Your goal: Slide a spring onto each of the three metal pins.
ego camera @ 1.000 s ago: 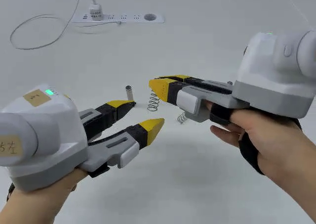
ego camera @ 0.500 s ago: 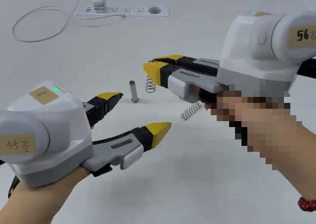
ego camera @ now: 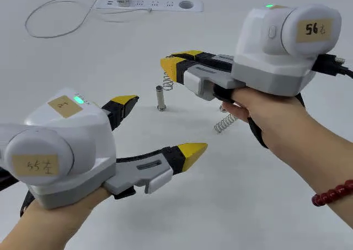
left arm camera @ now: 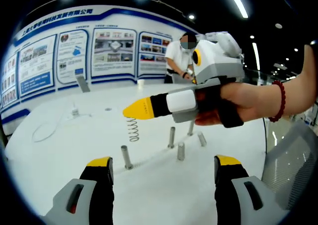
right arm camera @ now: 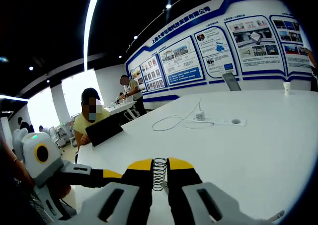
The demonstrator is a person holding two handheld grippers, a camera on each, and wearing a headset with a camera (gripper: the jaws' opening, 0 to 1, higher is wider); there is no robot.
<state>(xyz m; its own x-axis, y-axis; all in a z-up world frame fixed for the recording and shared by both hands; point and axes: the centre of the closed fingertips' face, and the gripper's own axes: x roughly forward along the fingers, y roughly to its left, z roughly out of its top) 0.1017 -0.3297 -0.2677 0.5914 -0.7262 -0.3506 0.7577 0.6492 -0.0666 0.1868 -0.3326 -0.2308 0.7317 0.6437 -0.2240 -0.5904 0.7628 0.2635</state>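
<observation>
Above the white surface (ego camera: 231, 206), at about 1 o'clock in the head view, the right gripper (ego camera: 175, 63) has its jaws closed almost together on a spring (ego camera: 167, 83), which hangs down from the yellow tips. Its own view has that spring (right arm camera: 159, 174) upright at 6 o'clock, pinched between the two jaws. Seen from the left gripper view, the coil (left arm camera: 133, 129) dangles under the yellow tip at about 10 o'clock from centre.

Just beside the hanging spring in the head view, at its 7 o'clock, a metal pin (ego camera: 160, 98) stands upright on the surface with nothing on it; the spring is not over it. A second spring (ego camera: 225, 123) lies on its side at 4 o'clock from that pin, below the right gripper's body.

At 7 o'clock in the head view the left gripper (ego camera: 160, 124) has its jaws spread wide, with nothing between them. In its own view the jaws rise at 7 and 5 o'clock, and several upright pins (left arm camera: 172, 137) stand on the surface beyond them, near the middle.

At 12 o'clock in the head view a power strip (ego camera: 149, 4) lies at the far edge, with a white cable (ego camera: 55, 18) looping out toward 11 o'clock. A red bead bracelet (ego camera: 331, 192) sits on the wrist at 4 o'clock
</observation>
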